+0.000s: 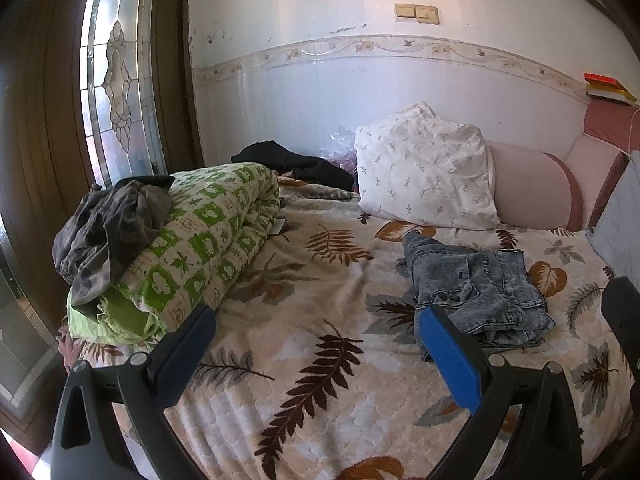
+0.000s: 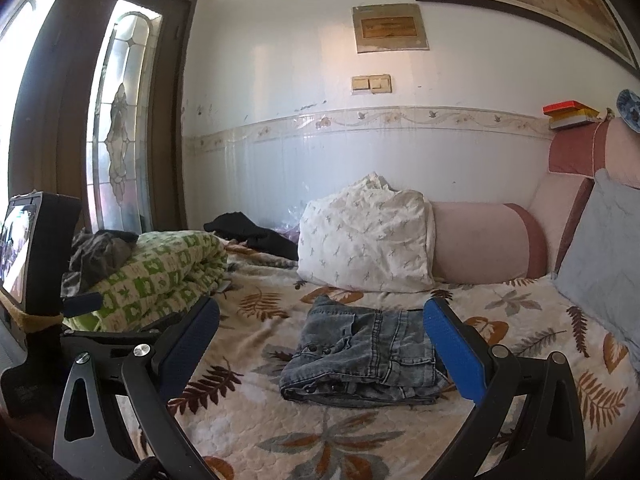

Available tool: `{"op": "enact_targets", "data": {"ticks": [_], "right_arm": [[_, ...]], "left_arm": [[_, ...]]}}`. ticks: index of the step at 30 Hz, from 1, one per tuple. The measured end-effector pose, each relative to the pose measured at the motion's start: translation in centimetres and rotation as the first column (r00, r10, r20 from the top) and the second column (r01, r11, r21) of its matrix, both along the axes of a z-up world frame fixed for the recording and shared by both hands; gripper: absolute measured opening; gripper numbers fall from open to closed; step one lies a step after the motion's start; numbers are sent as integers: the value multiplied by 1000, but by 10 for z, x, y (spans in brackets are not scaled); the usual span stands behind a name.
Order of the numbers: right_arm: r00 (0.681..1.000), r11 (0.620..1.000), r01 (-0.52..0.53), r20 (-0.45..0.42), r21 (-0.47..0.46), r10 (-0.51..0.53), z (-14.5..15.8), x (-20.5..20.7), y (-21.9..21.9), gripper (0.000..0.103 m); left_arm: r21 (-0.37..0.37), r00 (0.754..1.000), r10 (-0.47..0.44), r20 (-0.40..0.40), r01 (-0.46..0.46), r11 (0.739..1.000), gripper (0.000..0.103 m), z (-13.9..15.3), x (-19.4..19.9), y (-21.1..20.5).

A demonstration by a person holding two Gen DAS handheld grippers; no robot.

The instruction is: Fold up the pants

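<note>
Grey-blue denim pants (image 1: 476, 288) lie folded into a compact stack on the leaf-patterned blanket (image 1: 312, 320); in the right wrist view the pants (image 2: 360, 356) sit in the middle, just ahead of the fingers. My left gripper (image 1: 316, 324) is open and empty, held above the blanket to the left of the pants. My right gripper (image 2: 320, 316) is open and empty, its jaws spread on either side of the pants without touching them. The left gripper's body (image 2: 40, 248) shows at the left edge of the right wrist view.
A rolled green-and-white quilt (image 1: 192, 252) with dark clothes (image 1: 108, 220) on top lies at the left. A white pillow (image 1: 424, 168), a pink bolster (image 1: 532, 188) and a black garment (image 1: 296, 164) lie by the wall. A grey cushion (image 2: 604, 248) leans at the right.
</note>
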State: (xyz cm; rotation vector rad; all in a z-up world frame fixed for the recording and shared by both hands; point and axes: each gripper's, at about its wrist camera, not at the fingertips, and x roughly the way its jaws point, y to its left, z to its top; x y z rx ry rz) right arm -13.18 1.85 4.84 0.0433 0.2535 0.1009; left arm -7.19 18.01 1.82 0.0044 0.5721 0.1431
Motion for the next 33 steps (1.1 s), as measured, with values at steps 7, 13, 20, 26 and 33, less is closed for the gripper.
{"op": "enact_targets", "data": {"ticks": [7, 13, 20, 26, 33], "right_arm": [[1000, 1000, 1, -28, -10, -1, -5, 12, 13, 103], [999, 1000, -3, -47, -22, 2, -9, 25, 29, 103], [998, 1000, -2, -64, -29, 0, -14, 41, 46, 103], [997, 1000, -8, -78, -29, 5, -18, 52, 57, 103], [996, 999, -18, -89, -34, 14, -23, 59, 66, 103]], "left_arm": [[-19, 1000, 13, -16, -13, 1000, 103, -8, 9, 17], [-33, 999, 25, -34, -26, 999, 103, -16, 19, 34], [-40, 998, 29, -58, -32, 999, 103, -27, 31, 49], [-54, 996, 43, -74, -47, 997, 103, -34, 38, 64], [-48, 996, 43, -83, -47, 998, 103, -39, 43, 70]]}}
